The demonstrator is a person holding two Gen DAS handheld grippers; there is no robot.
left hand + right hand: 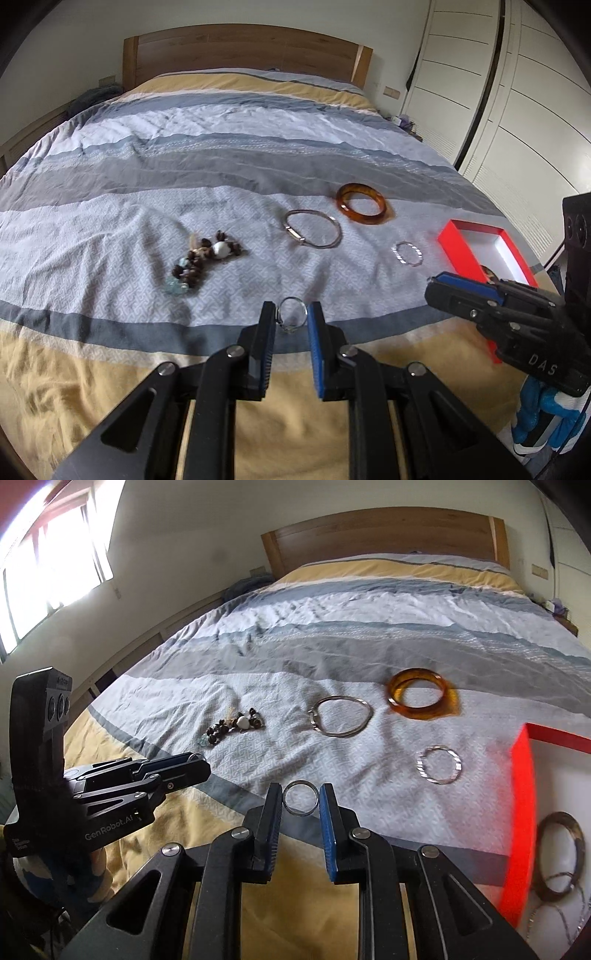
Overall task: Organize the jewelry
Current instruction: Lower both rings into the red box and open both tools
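The left tongs (291,315) grip a thin silver ring (292,313) between their pads, held above the bed (110,229). The right tongs (301,798) likewise clamp a plain silver band (301,797), its open circle facing the camera.

In the left view, the rest of the jewelry lies loose on the striped cover. A beaded bracelet (205,260) with dark beads and a white stone sits at 10 o'clock from the held ring. A wire bangle (313,229) lies at 12 o'clock, and an amber bangle (361,204) rests just beyond it at 1 o'clock, apart from it. A twisted silver bangle (407,253) lies at 2 o'clock, near the red box (458,247) but not touching it.

The box, red outside and white inside, stands open at the bed's near right edge. In the right view it fills the 3 to 5 o'clock side, and a dark bangle (561,853) lies flat on its white floor. At 5 o'clock from that bangle, thin silvery loops (554,917) also lie in the box; they are too blurred and cut off to name.

The right tongs show in the left view at 3 o'clock, in front of the box's near end.
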